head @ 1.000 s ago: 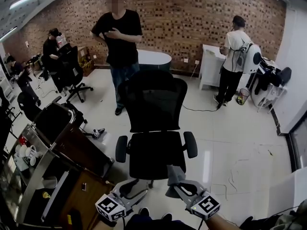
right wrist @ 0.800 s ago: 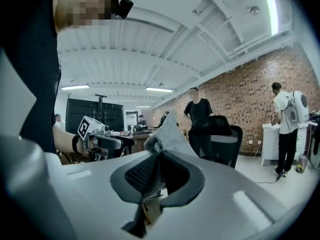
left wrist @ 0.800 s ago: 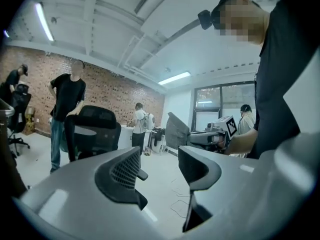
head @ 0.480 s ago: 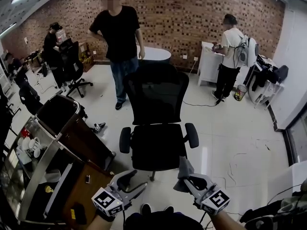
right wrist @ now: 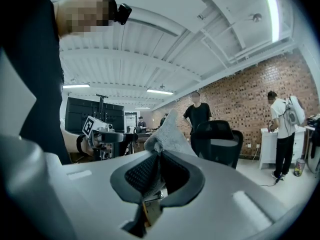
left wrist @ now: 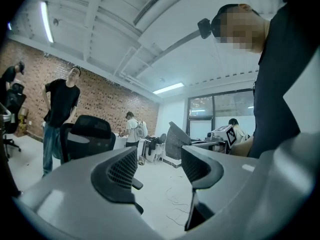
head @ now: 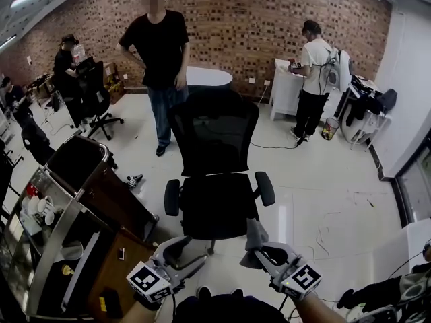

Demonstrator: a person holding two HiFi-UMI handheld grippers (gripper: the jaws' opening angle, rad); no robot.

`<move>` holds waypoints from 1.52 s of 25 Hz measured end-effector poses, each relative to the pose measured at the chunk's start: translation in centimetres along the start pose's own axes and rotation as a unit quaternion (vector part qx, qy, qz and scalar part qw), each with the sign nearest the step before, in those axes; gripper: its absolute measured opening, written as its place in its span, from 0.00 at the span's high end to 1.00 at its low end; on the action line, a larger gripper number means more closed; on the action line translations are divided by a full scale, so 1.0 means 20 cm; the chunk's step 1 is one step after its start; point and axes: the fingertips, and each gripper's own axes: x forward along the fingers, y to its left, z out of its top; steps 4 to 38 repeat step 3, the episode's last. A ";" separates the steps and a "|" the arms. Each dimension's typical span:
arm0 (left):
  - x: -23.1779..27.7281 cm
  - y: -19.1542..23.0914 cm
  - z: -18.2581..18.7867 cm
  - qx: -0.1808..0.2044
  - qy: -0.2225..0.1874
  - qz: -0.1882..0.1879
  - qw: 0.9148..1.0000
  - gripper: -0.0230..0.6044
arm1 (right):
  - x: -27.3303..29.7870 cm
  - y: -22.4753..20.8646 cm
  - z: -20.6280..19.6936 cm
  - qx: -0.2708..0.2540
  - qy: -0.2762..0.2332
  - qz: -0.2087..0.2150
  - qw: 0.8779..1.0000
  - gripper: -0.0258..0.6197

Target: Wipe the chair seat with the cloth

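Near black chair (head: 217, 204), grey fuzzy cloth (right wrist: 167, 131), bunched in right gripper (right wrist: 159, 163)

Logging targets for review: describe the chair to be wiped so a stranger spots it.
From the brick wall, come down past the standing person in black. The chair stands mid-floor, nearest the camera, empty; another black chair is far left.

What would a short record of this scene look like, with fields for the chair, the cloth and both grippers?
chair seat: black, nothing on it
cloth: grey, pinched in right gripper
right gripper: shut on cloth, near seat's front edge
left gripper: jaws opening, nothing between them
wiping: apparently not begun
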 end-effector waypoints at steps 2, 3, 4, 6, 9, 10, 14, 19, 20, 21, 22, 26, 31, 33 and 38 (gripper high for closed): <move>0.02 -0.02 0.03 0.005 0.000 -0.003 1.000 0.49 | -0.01 -0.02 0.03 0.000 0.002 0.000 1.000 0.92; 0.03 -0.03 0.04 0.008 -0.001 -0.004 1.000 0.49 | -0.01 -0.03 0.04 0.000 0.003 0.000 1.000 0.92; 0.03 -0.03 0.04 0.008 -0.001 -0.004 1.000 0.49 | -0.01 -0.03 0.04 0.000 0.003 0.000 1.000 0.92; 0.03 -0.03 0.04 0.008 -0.001 -0.004 1.000 0.49 | -0.01 -0.03 0.04 0.000 0.003 0.000 1.000 0.92; 0.03 -0.03 0.04 0.008 -0.001 -0.004 1.000 0.49 | -0.01 -0.03 0.04 0.000 0.003 0.000 1.000 0.92; 0.03 -0.03 0.04 0.008 -0.001 -0.004 1.000 0.49 | -0.01 -0.03 0.04 0.000 0.003 0.000 1.000 0.92; 0.03 -0.03 0.04 0.008 -0.001 -0.004 1.000 0.49 | -0.01 -0.03 0.04 0.000 0.003 0.000 1.000 0.92; 0.03 -0.03 0.04 0.008 -0.001 -0.004 1.000 0.49 | -0.01 -0.03 0.04 0.000 0.003 0.000 1.000 0.92; 0.03 -0.03 0.04 0.008 -0.001 -0.004 1.000 0.49 | -0.01 -0.03 0.04 0.000 0.003 0.000 1.000 0.92; 0.03 -0.03 0.04 0.008 -0.001 -0.004 1.000 0.49 | -0.01 -0.03 0.04 0.000 0.003 0.000 1.000 0.92; 0.03 -0.03 0.04 0.008 -0.001 -0.004 1.000 0.49 | -0.01 -0.03 0.04 0.000 0.003 0.000 1.000 0.92; 0.03 -0.03 0.04 0.008 -0.001 -0.004 1.000 0.49 | -0.01 -0.03 0.04 0.000 0.003 0.000 1.000 0.92; 0.03 -0.03 0.04 0.008 -0.001 -0.004 1.000 0.49 | -0.01 -0.03 0.04 0.000 0.003 0.000 1.000 0.92; 0.03 -0.03 0.04 0.008 -0.001 -0.004 1.000 0.49 | -0.01 -0.03 0.04 0.000 0.003 0.000 1.000 0.92; 0.03 -0.03 0.04 0.008 -0.001 -0.004 1.000 0.49 | -0.01 -0.03 0.04 0.000 0.003 0.000 1.000 0.92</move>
